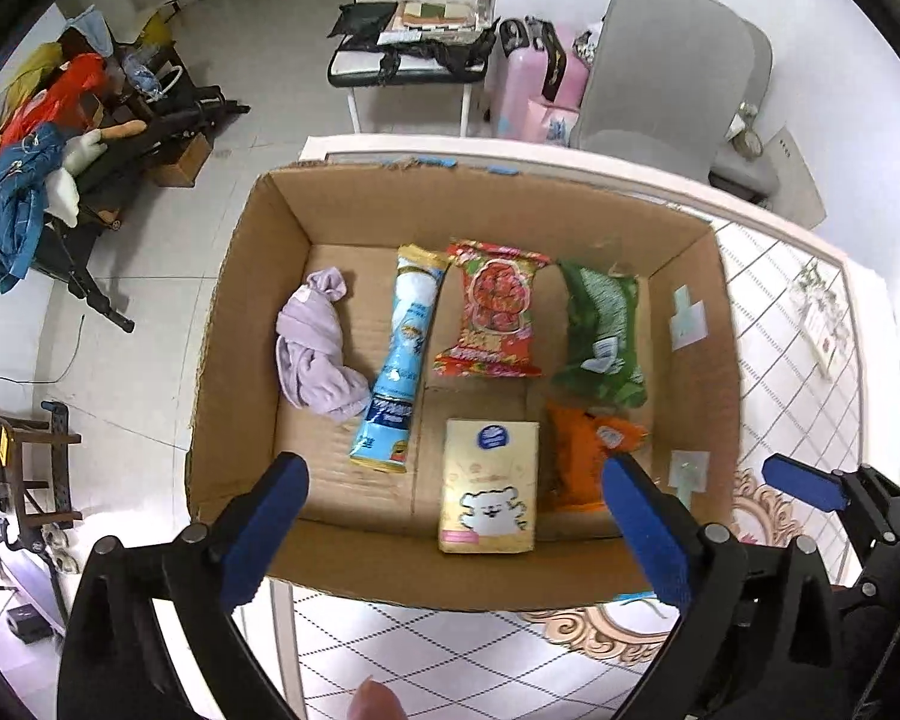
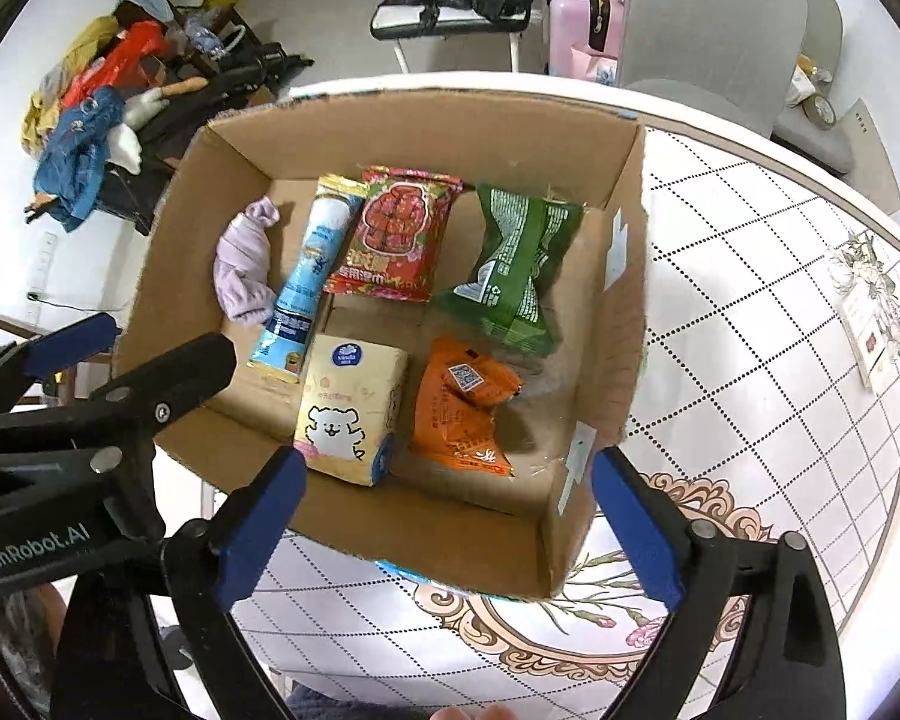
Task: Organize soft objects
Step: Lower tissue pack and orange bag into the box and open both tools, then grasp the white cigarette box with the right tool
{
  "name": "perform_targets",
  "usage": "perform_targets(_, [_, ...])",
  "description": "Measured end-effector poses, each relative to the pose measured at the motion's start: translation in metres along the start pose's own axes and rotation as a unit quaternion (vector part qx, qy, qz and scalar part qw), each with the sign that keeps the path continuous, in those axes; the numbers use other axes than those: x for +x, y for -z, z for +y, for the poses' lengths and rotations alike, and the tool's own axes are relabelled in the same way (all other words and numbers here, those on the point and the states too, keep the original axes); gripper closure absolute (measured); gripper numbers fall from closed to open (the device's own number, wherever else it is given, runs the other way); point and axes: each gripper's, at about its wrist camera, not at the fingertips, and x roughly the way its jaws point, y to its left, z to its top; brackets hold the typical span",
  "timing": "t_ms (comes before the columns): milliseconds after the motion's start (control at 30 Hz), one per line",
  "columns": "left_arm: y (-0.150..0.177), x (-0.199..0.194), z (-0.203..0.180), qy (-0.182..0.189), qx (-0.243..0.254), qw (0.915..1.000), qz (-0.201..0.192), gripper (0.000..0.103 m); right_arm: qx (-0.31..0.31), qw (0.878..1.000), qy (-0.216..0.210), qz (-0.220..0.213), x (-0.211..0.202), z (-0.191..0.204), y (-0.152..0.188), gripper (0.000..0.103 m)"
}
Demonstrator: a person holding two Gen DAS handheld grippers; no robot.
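Both tongs hang spread wide and hold nothing. The left tongs (image 1: 456, 531) hover over the near rim of the cardboard box (image 1: 480, 204), the right tongs (image 2: 447, 513) over the same rim, the pair side by side and angled downward into the box.

Straight ahead of both lies the yellow tissue pack (image 2: 348, 414) with a white bear on it. Just to its right sits the orange packet (image 2: 465, 408). To the left and farther off lies the blue tube pack (image 2: 309, 276), and beyond it the lilac cloth (image 2: 243, 264), bunched up. Farther ahead are the red snack bag (image 2: 393, 234) and the green bag (image 2: 519, 270), which appears slightly crumpled, though the lens distorts its shape.

All six soft things already lie in the box on the patterned desk (image 2: 750, 360), so the sorting looks close to done. What remains is probably tidying. Any next move would call for lowering one open pair onto a single item and closing gently, as these bags deform easily.
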Motion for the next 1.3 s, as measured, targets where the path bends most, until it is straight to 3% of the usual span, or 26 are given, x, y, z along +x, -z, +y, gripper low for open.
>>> perform_targets(200, [-0.005,-0.011,-0.022,0.012,-0.015,0.9998,-0.003,0.003,0.035,0.999,-0.027,-0.027,-0.027,-0.051,0.004,0.004])
perform_targets(367, [-0.014,0.011,-0.055,0.01,-0.037,0.9989,0.026,0.003,0.078,0.996,0.019,-0.024,-0.036,-0.149,0.002,0.004])
perform_targets(533, [-0.024,0.047,-0.092,0.009,-0.077,0.9958,0.048,0.003,0.118,0.99,0.073,0.016,-0.017,-0.264,-0.011,0.004])
perform_targets(633, [-0.029,0.059,-0.112,0.001,-0.095,0.9945,0.046,0.003,0.127,0.987,0.08,0.047,0.003,-0.32,-0.029,0.004])
perform_targets(767, [-0.036,0.06,-0.141,-0.023,-0.101,0.9943,0.026,0.003,0.126,0.987,0.075,0.068,0.033,-0.365,-0.054,0.004])
perform_targets(900, [-0.054,0.062,-0.191,0.031,-0.09,0.9953,0.018,0.003,0.108,0.988,0.063,0.092,0.057,-0.395,-0.074,0.004])
perform_targets(967, [-0.068,0.077,-0.226,0.098,-0.086,0.9906,0.041,0.003,0.098,0.988,0.057,0.105,0.066,-0.406,-0.079,0.004])
perform_targets(1067, [-0.083,0.109,-0.269,0.157,-0.074,0.9808,0.089,0.003,0.086,0.988,0.043,0.119,0.076,-0.421,-0.081,0.004])
perform_targets(1200, [-0.092,0.159,-0.311,0.175,-0.056,0.9724,0.143,0.003,0.071,0.988,0.043,0.13,0.089,-0.438,-0.081,0.004])
perform_targets(1300, [-0.094,0.194,-0.321,0.186,-0.076,0.9624,0.183,0.003,0.047,0.99,0.051,0.12,0.091,-0.437,-0.074,0.007])
